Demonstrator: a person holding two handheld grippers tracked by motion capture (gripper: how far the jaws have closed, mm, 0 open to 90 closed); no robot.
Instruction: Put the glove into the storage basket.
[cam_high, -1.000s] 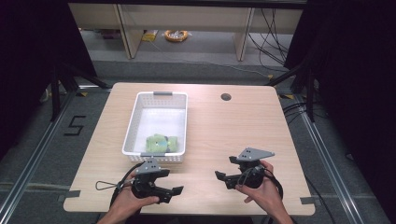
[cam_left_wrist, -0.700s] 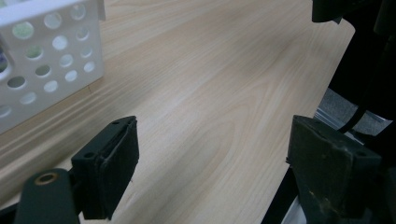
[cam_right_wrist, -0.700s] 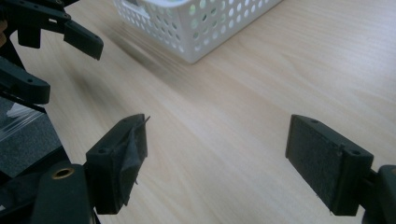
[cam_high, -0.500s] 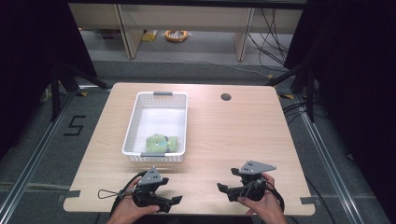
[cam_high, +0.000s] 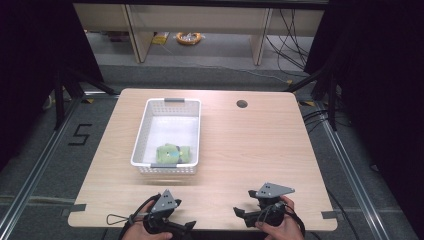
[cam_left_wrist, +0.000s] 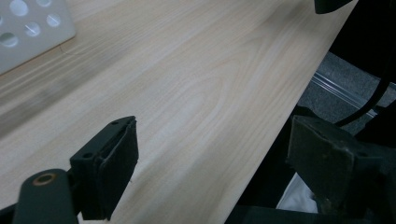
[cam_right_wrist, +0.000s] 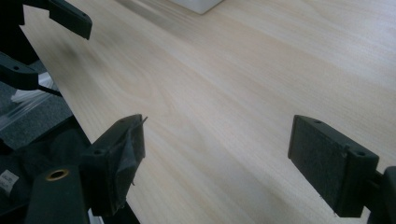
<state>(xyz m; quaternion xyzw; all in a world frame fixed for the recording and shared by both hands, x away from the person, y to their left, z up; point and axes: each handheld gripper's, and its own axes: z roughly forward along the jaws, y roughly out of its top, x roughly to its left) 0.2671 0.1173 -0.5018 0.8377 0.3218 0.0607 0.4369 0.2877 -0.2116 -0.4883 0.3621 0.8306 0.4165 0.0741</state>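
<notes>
While both hands stay low at the table's (cam_high: 250, 150) near edge, the left gripper (cam_high: 186, 228) and right gripper (cam_high: 241, 212) hold their jaws spread, empty. A green object (cam_high: 172, 153) lies in the white basket's (cam_high: 145, 131) near end, well beyond both grippers.

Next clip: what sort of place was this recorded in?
Probably a lab or a data-collection workspace, not a home. A bare wooden table stands on grey carpet, a floor marking that reads like "5" lies beside it, loose cables trail over the floor behind, and dark curtains flank the area.
</notes>
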